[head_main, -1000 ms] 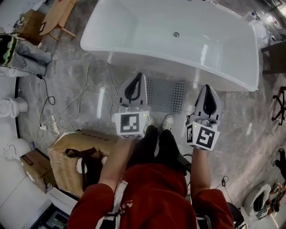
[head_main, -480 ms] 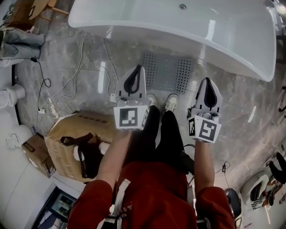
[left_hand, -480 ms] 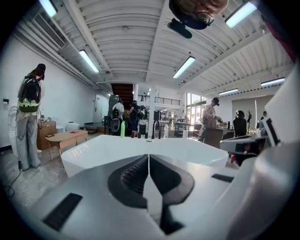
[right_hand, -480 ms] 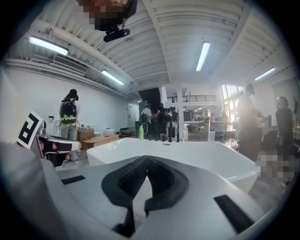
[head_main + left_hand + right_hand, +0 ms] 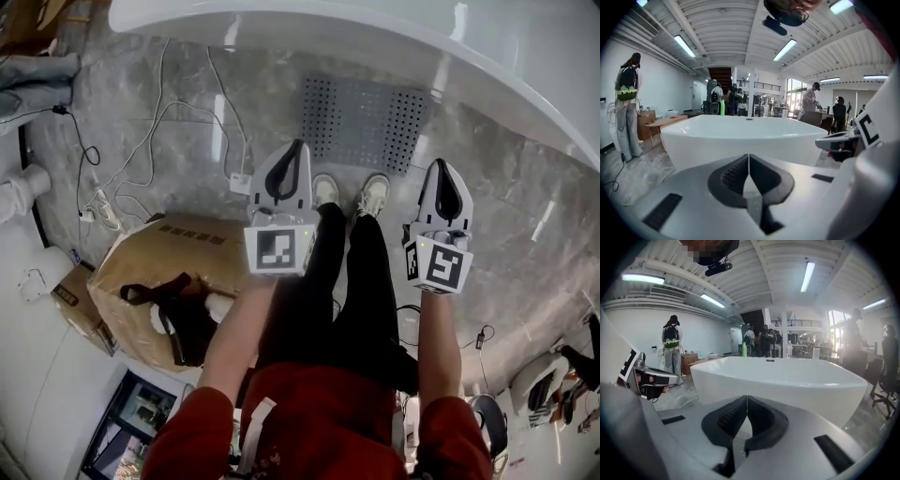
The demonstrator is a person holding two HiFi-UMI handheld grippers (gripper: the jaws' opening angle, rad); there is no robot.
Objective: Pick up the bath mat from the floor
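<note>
Stood facing the white bathtub [image 5: 375,28] with left gripper [image 5: 295,146] and right gripper [image 5: 442,166] both closed tight, nothing held. Had the grey bath mat [image 5: 364,120] lying flat on the floor [image 5: 511,192] just beside the bathtub.

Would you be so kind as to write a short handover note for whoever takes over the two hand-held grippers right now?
Left hand-held gripper: jaws shut, empty, held in front of the person and pointing toward the tub.
Right hand-held gripper: jaws shut, empty, held level with the left one.
Bath mat: grey, perforated, flat on the floor beside the white bathtub, just ahead of the person's shoes.
Done: nothing yet; the mat is untouched.
Left: open the jaws, go down to the mat's near edge, grip it and lift it off the floor.
</note>
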